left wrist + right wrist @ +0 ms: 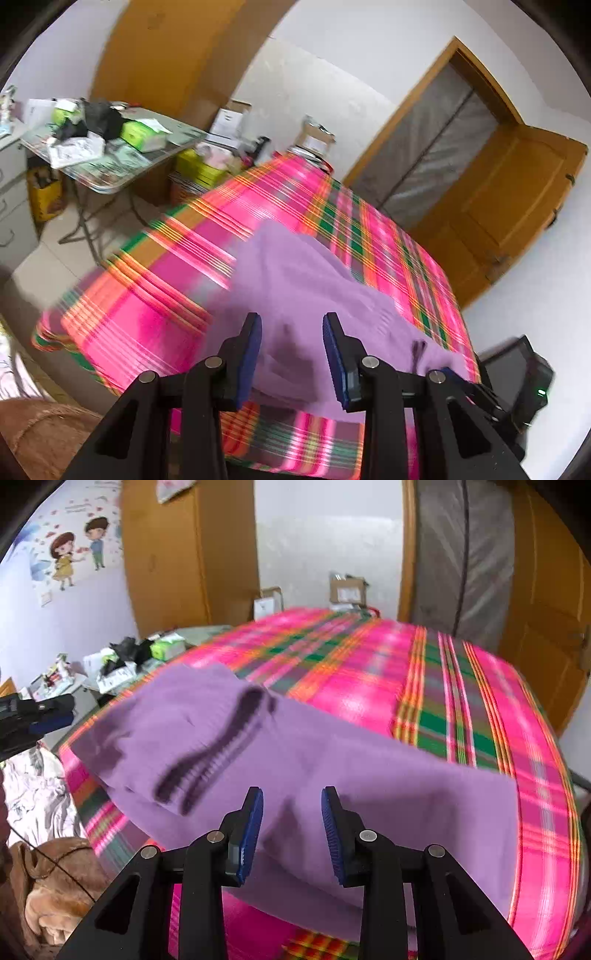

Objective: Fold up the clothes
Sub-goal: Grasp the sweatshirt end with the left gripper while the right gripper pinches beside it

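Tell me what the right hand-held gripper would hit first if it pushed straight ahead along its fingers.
Most likely the purple garment: the right hand-held gripper is open and that fabric fills the gap between its fingers, lying on the pink plaid cover. Motion blur makes depth unclear, so contact is not certain.

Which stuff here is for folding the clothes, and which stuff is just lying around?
For the job:
- purple sweater
- plaid bed cover it lies on
- left gripper, open
- right gripper, open

Just lying about:
- cluttered folding table
- green box on it
- cardboard boxes by the wall
- brown blanket
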`<action>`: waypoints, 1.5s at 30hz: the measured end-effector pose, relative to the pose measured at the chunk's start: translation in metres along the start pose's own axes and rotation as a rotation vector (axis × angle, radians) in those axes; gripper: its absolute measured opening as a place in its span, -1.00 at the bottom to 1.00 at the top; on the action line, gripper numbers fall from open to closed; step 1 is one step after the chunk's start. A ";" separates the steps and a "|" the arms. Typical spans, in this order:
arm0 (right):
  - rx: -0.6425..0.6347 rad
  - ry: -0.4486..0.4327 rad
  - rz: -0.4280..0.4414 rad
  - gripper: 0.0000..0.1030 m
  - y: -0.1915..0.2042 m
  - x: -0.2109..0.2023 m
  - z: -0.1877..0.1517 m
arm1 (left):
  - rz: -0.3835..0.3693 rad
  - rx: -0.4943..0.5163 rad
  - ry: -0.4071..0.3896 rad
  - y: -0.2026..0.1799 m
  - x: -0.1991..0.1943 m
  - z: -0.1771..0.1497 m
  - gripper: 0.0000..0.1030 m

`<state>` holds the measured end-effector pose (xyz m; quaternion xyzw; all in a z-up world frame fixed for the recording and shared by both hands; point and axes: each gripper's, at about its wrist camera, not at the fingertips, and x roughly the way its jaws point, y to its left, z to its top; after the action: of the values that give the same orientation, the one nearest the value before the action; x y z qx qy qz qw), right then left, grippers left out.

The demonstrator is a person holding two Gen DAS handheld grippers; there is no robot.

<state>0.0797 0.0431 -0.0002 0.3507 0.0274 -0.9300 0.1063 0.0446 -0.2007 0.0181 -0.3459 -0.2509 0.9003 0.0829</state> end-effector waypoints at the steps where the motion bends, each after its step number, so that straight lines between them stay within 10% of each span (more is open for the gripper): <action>1: -0.007 -0.017 0.014 -0.34 0.006 -0.002 0.005 | 0.010 -0.010 -0.008 0.006 -0.002 0.003 -0.33; 13: -0.308 -0.033 0.301 -0.33 0.134 0.040 0.026 | 0.079 -0.056 0.050 0.055 0.016 0.025 -0.33; 19: -0.442 -0.058 0.390 0.25 0.185 0.054 0.020 | 0.058 -0.051 0.135 0.066 0.042 0.038 -0.33; 36: -0.547 -0.020 0.157 0.26 0.243 0.101 0.013 | -0.112 0.027 0.314 0.064 0.111 0.071 -0.20; 45: -0.456 0.015 0.171 0.25 0.236 0.115 0.019 | -0.167 0.053 0.427 0.047 0.161 0.086 -0.20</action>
<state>0.0344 -0.2099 -0.0556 0.3255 0.2078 -0.8847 0.2610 -0.1318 -0.2235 -0.0446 -0.5041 -0.2317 0.8031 0.2173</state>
